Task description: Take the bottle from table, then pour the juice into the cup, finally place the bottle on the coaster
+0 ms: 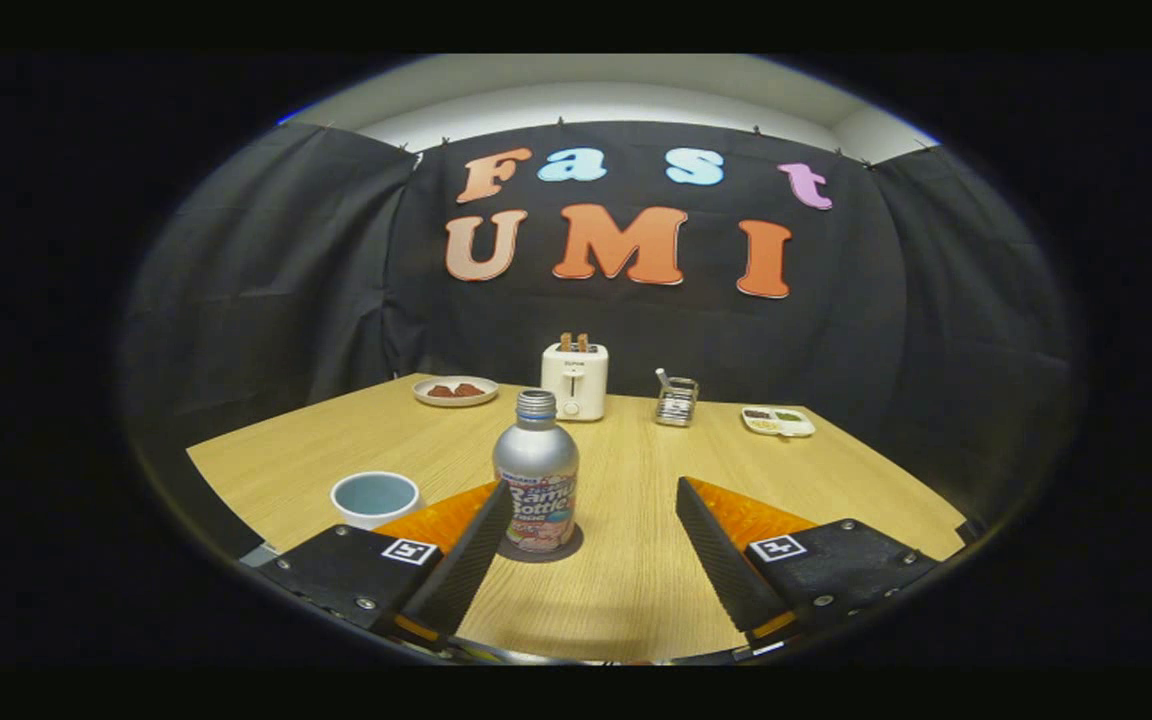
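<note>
A silver bottle with a screw neck and a printed label stands upright on a dark round coaster, just ahead of my left finger. To the left of the bottle, a white cup with a bluish inside rests on the wooden table. My gripper is open, its fingers spread wide with nothing between them. The left fingertip overlaps the bottle's lower left side in the view; whether it touches is unclear.
Along the far side of the table stand a plate with brown food, a white toaster with toast in it, a small wire rack and a divided white dish. Black cloth walls close the booth behind.
</note>
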{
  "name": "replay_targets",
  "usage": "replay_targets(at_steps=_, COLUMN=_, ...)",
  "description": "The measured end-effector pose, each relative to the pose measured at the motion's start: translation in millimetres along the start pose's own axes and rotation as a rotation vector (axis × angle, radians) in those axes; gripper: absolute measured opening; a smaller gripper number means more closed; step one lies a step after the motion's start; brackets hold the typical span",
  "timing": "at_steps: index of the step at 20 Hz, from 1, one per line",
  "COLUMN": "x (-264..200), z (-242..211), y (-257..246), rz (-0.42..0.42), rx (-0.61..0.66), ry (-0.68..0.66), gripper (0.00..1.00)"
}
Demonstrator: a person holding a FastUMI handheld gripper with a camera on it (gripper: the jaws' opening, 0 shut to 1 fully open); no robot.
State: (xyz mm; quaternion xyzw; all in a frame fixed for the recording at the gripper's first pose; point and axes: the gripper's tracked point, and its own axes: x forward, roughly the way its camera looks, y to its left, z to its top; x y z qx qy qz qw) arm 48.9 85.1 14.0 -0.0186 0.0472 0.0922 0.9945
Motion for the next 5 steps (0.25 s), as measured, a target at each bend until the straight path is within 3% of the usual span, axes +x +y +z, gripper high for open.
replay_targets(at_steps=5, x=-25.8, z=13.0, y=-19.4, rz=-0.038, rx=0.005, ry=-0.04, gripper=0.98)
